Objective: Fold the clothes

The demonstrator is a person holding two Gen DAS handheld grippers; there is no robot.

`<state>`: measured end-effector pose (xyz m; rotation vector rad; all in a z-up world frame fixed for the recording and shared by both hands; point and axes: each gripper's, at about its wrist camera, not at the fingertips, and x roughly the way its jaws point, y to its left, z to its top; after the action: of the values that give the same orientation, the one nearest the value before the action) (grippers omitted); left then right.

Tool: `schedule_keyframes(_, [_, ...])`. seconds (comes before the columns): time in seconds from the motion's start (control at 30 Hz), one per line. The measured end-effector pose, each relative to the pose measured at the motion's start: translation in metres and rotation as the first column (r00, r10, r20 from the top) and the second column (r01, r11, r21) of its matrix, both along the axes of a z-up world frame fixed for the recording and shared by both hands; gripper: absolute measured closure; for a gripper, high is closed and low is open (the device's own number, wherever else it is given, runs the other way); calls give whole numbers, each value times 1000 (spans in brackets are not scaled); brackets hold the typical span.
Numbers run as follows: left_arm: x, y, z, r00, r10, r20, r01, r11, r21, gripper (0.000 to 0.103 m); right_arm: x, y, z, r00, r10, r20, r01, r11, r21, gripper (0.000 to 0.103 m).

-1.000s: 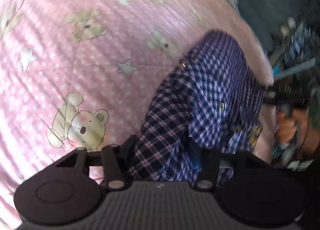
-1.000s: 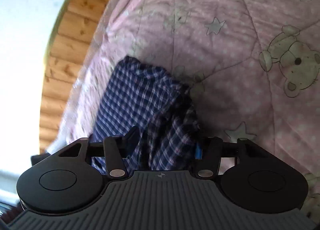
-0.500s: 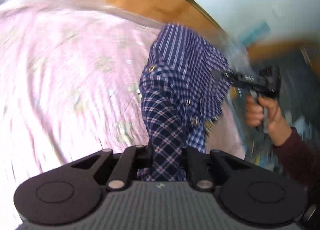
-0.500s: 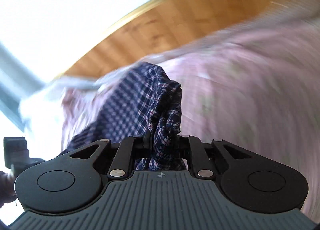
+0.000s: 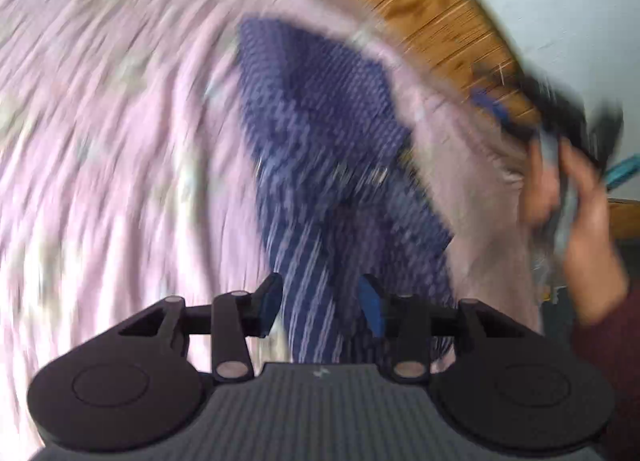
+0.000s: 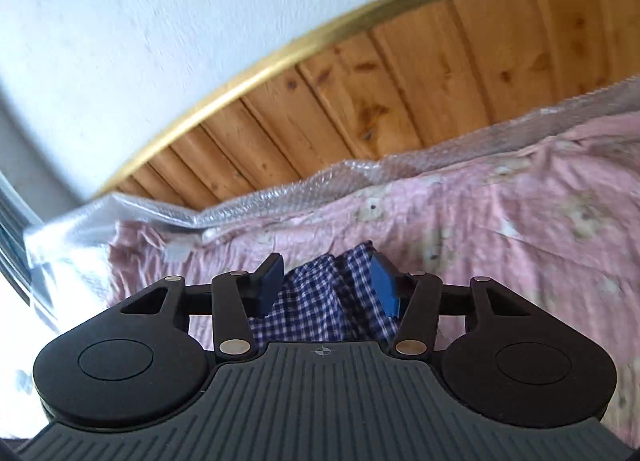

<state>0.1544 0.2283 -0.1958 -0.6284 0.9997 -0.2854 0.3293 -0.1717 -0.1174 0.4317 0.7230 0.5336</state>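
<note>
A dark blue checked shirt (image 5: 328, 165) lies on the pink bedspread (image 5: 120, 141), blurred by motion in the left wrist view. My left gripper (image 5: 320, 303) is open, its jaws apart with the shirt's near edge between and beyond them. In the right wrist view the shirt (image 6: 324, 297) shows between the jaws of my right gripper (image 6: 326, 287), which is open and not clamping it. The right gripper and the hand holding it (image 5: 576, 197) appear at the right of the left wrist view.
A wooden headboard (image 6: 400, 93) rises behind the bed, with a white wall (image 6: 160, 21) above. Clear bubble wrap (image 6: 280, 193) lines the bed's far edge. The bedspread (image 6: 520, 221) carries a teddy bear print.
Both grippers were shut on the shirt and holding it up half a second ago; now both are open and the shirt lies on the bed. The left view swings fast.
</note>
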Motion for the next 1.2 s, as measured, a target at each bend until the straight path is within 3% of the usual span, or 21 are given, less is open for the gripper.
schedule_keyframes(0.13, [88, -3, -8, 990, -82, 115, 80, 997, 24, 57, -121, -20, -21, 995, -44, -88, 46, 999, 19, 50])
schedule_keyframes(0.2, [132, -17, -23, 988, -116, 102, 103, 986, 128, 54, -161, -10, -58, 980, -83, -183, 74, 996, -59, 51])
schedule_keyframes(0.27, [161, -26, -37, 991, -122, 52, 107, 967, 233, 72, -183, -6, -88, 959, -182, -219, 134, 967, -215, 52])
schedule_keyframes(0.33, [178, -12, -31, 988, -147, 46, 133, 965, 224, 72, -203, -19, -89, 938, -281, -204, 233, 945, -228, 50])
schedule_keyframes(0.4, [186, 0, -9, 984, -154, 91, 129, 963, 235, 55, -223, -29, -84, 912, -362, -192, 326, 925, -193, 30])
schedule_keyframes(0.43, [190, 5, -1, 982, -144, 126, 107, 960, 259, 31, -231, -33, -81, 904, -379, -200, 349, 922, -168, 20])
schedule_keyframes(0.47, [194, 10, 8, 978, -135, 160, 85, 956, 282, 15, -238, -35, -81, 896, -392, -210, 368, 919, -143, 20])
schedule_keyframes(0.5, [201, 14, 11, 976, -130, 176, 71, 949, 306, 13, -242, -34, -86, 892, -387, -235, 367, 922, -125, 21])
schedule_keyframes(0.57, [220, 15, 7, 978, -138, 156, 77, 935, 347, 14, -242, -27, -103, 891, -349, -289, 337, 937, -92, 32])
schedule_keyframes(0.6, [229, 13, 2, 978, -158, 134, 102, 929, 356, 14, -242, -23, -110, 891, -330, -312, 322, 943, -80, 57])
schedule_keyframes(0.63, [236, 9, -4, 976, -188, 108, 137, 922, 362, 14, -239, -16, -112, 893, -318, -318, 304, 948, -94, 96])
schedule_keyframes(0.67, [239, 1, -10, 969, -234, 81, 188, 908, 374, 14, -237, -10, -113, 895, -305, -324, 286, 952, -107, 101])
schedule_keyframes(0.7, [242, -8, -16, 956, -289, 57, 244, 885, 398, 16, -234, -3, -113, 898, -296, -324, 270, 955, -125, 101])
schedule_keyframes(0.73, [244, -15, -20, 943, -331, 43, 284, 864, 416, 39, -233, 1, -107, 906, -307, -292, 271, 949, -159, 102])
schedule_keyframes(0.77, [243, -19, -21, 932, -359, 42, 308, 850, 428, 92, -231, 3, -98, 911, -324, -254, 281, 941, -191, 102])
schedule_keyframes(0.87, [244, -26, -25, 919, -393, 37, 338, 831, 442, 93, -224, 0, -70, 923, -360, -138, 320, 915, -244, 103])
schedule_keyframes(0.93, [246, -26, -28, 924, -382, 34, 331, 838, 434, 94, -213, -7, -80, 917, -357, -180, 305, 915, -265, 103])
schedule_keyframes(1.0, [247, -25, -29, 921, -390, 24, 342, 835, 431, 91, -208, -10, -93, 912, -342, -226, 277, 920, -277, 102])
schedule_keyframes(1.1, [249, -17, -27, 915, -403, 4, 363, 829, 426, 73, -209, -14, -106, 912, -302, -276, 230, 936, -266, 100])
schedule_keyframes(1.13, [248, -12, -23, 912, -410, 7, 365, 819, 442, 58, -211, -17, -103, 913, -302, -273, 232, 937, -260, 92])
schedule_keyframes(1.2, [245, -3, -11, 887, -460, 34, 396, 798, 455, 50, -213, -24, -95, 916, -304, -262, 240, 938, -252, 77])
